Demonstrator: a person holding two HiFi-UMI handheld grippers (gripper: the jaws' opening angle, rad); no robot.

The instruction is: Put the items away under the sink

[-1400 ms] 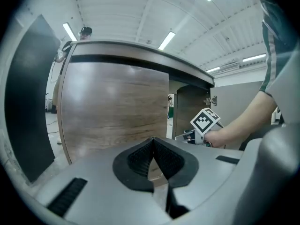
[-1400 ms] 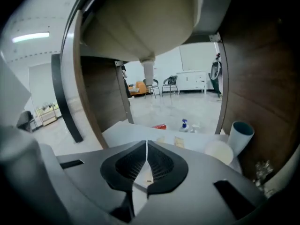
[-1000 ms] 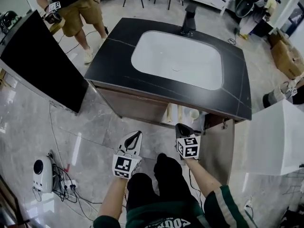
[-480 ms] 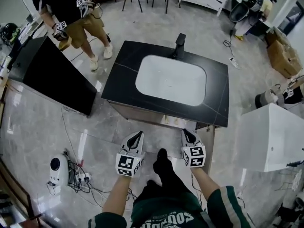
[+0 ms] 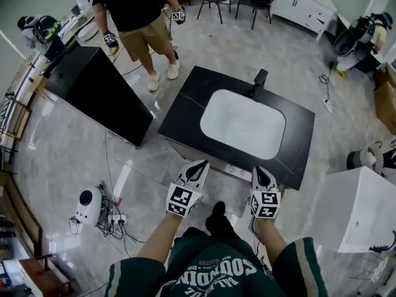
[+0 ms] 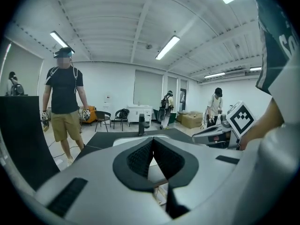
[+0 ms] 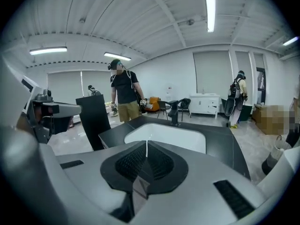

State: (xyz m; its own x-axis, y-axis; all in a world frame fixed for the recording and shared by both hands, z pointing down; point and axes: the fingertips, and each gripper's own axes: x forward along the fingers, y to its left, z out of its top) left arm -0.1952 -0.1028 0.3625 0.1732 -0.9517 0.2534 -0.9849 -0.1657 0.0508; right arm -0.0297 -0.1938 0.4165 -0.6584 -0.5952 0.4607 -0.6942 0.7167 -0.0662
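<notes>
Countertop (image 5: 185,107): black stone look, matt, thin pale veins. Basin (image 5: 243,124): white, smooth, glossy. Faucet (image 5: 258,79): matt black. Floor (image 5: 74,159): grey marble-look tile, polished, reflective. Left gripper (image 5: 199,164), right gripper (image 5: 260,171): smooth grey plastic shells; pads (image 6: 140,156) black, finely ribbed.

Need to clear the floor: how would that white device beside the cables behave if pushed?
The white device looks small and plastic, so probably light. The floor is glossy, so it would likely slide easily. The cables beside it may be plugged in, so they could drag or snag.
</notes>
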